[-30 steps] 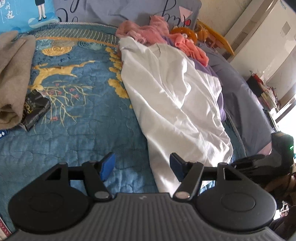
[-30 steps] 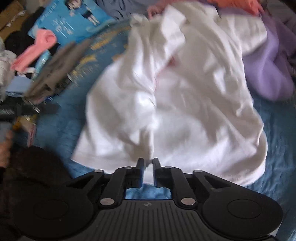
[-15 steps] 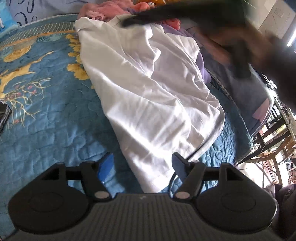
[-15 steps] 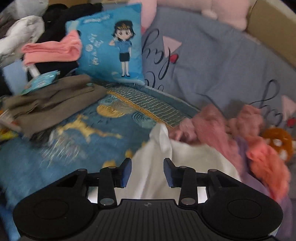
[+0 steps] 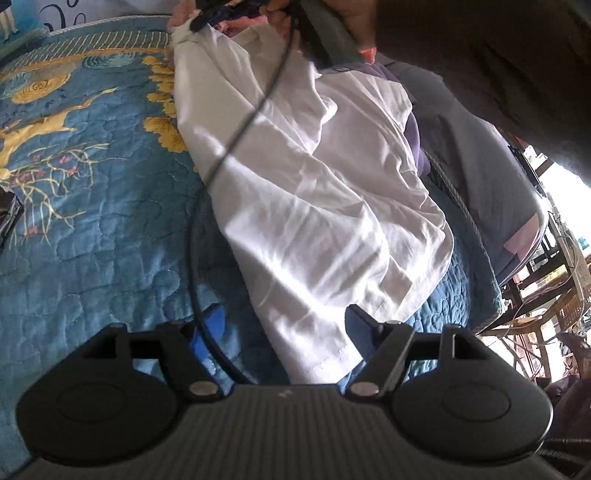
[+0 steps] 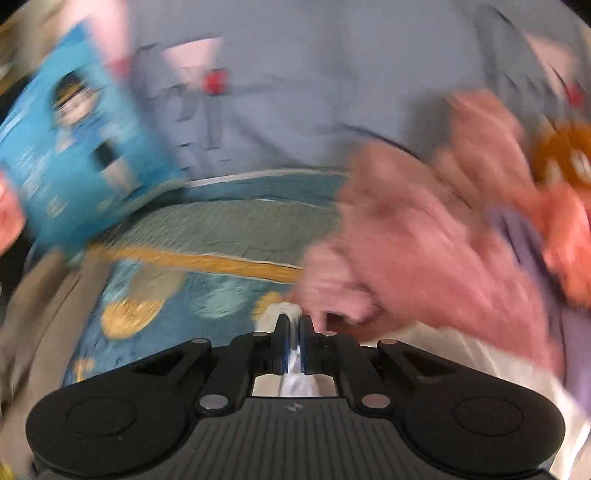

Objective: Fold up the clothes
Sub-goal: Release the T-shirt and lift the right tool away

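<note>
A white garment (image 5: 314, 192) lies stretched along the blue quilted bedspread (image 5: 92, 206). My left gripper (image 5: 284, 325) is open, its jaws on either side of the garment's near hem corner without closing on it. My right gripper (image 6: 291, 332) is shut on the garment's far corner (image 6: 284, 314); white cloth shows between its pads. In the left wrist view the right gripper (image 5: 207, 18) shows at the garment's far end, with its cable (image 5: 236, 147) hanging across the cloth.
Pink clothes (image 6: 424, 240), an orange garment (image 6: 569, 251) and a purple one (image 5: 415, 136) are piled at the far end. A blue cartoon pillow (image 6: 74, 147) and a grey duvet (image 6: 295, 92) lie behind. A tan garment (image 6: 37, 332) lies left. The bed's edge (image 5: 487, 295) drops off at right.
My right gripper let go of the near hem, travelled to the far end and shut on the garment's far corner. My left gripper moved over the near hem corner, still open.
</note>
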Action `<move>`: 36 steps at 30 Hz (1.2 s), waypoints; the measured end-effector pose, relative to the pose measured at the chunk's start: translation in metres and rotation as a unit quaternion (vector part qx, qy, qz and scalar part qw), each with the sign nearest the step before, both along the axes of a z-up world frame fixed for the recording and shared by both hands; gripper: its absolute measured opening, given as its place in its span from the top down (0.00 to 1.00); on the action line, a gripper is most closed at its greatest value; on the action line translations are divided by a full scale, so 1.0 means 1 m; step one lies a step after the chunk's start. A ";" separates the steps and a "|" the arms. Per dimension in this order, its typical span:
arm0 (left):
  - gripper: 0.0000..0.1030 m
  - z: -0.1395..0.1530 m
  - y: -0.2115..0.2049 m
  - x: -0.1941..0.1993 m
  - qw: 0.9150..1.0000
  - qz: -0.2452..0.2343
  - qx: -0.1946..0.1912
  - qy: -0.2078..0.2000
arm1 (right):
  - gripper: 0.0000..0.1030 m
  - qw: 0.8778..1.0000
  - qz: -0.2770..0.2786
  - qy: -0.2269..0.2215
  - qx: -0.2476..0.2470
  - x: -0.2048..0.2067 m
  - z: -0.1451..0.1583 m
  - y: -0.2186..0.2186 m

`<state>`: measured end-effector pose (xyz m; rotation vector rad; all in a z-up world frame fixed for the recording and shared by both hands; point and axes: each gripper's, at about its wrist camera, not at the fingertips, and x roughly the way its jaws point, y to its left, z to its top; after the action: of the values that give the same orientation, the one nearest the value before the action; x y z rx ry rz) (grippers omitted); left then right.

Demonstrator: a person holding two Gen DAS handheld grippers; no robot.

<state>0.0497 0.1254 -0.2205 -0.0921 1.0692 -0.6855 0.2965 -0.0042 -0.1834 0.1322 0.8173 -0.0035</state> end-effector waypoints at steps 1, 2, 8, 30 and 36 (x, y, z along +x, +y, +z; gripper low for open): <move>0.26 0.000 -0.001 0.000 1.000 -0.001 0.001 0.000 | 0.93 1.000 -0.006 0.002 -0.009 0.000 -0.003 -0.002; 0.26 0.000 -0.001 0.000 1.000 -0.002 0.002 -0.001 | 0.91 1.000 -0.004 -0.004 -0.013 -0.002 -0.002 -0.002; 0.26 0.000 -0.004 -0.001 1.000 -0.003 0.006 -0.001 | 0.74 0.994 0.038 -0.080 -0.057 -0.022 0.028 0.010; 0.21 0.002 -0.007 -0.003 1.000 -0.006 0.011 -0.010 | 1.00 0.990 0.124 0.016 -0.069 0.043 0.041 0.054; 0.21 0.003 -0.010 -0.005 1.000 -0.006 0.014 -0.011 | 0.86 0.993 0.102 -0.010 -0.065 0.035 0.043 0.049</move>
<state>0.0451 0.1155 -0.2173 -0.0548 1.0582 -0.6809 0.3319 0.0449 -0.1402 -0.0754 0.8051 0.1366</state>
